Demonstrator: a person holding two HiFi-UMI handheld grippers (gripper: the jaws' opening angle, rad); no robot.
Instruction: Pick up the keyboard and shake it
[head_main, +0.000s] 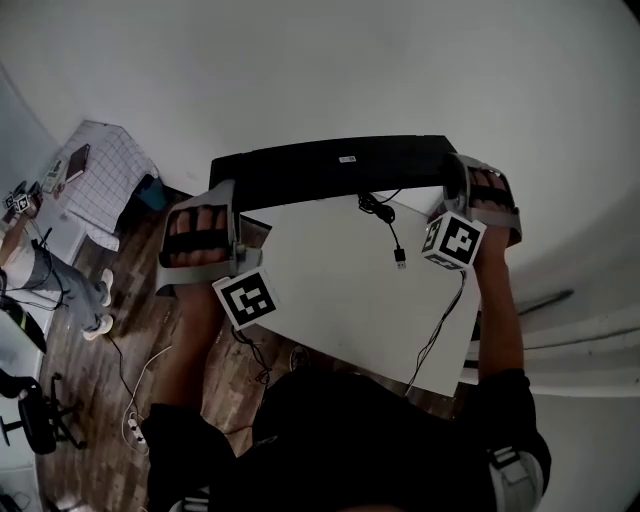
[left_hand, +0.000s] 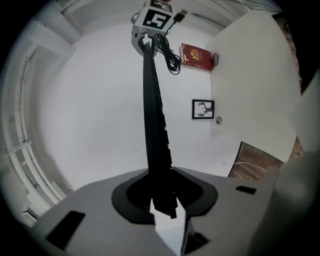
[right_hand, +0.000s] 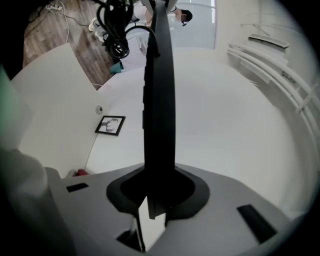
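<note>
The black keyboard (head_main: 330, 165) is held up in the air above the white table (head_main: 330, 290), long side across the head view. My left gripper (head_main: 228, 197) is shut on its left end and my right gripper (head_main: 458, 180) on its right end. In the left gripper view the keyboard (left_hand: 152, 125) runs edge-on from between the jaws of my left gripper (left_hand: 162, 210) away to the right gripper's marker cube (left_hand: 157, 17). The right gripper view shows the keyboard (right_hand: 159, 100) edge-on too, clamped in my right gripper (right_hand: 150, 210). Its USB cable (head_main: 388, 228) dangles loose below it.
A thin cable (head_main: 440, 330) crosses the table's right part. A wooden floor (head_main: 110, 340) lies to the left, with a checked cloth-covered table (head_main: 105, 180), a seated person (head_main: 55, 280) and a power strip (head_main: 135, 428). A framed picture (left_hand: 202, 109) and a red book (left_hand: 196, 56) show beyond the table.
</note>
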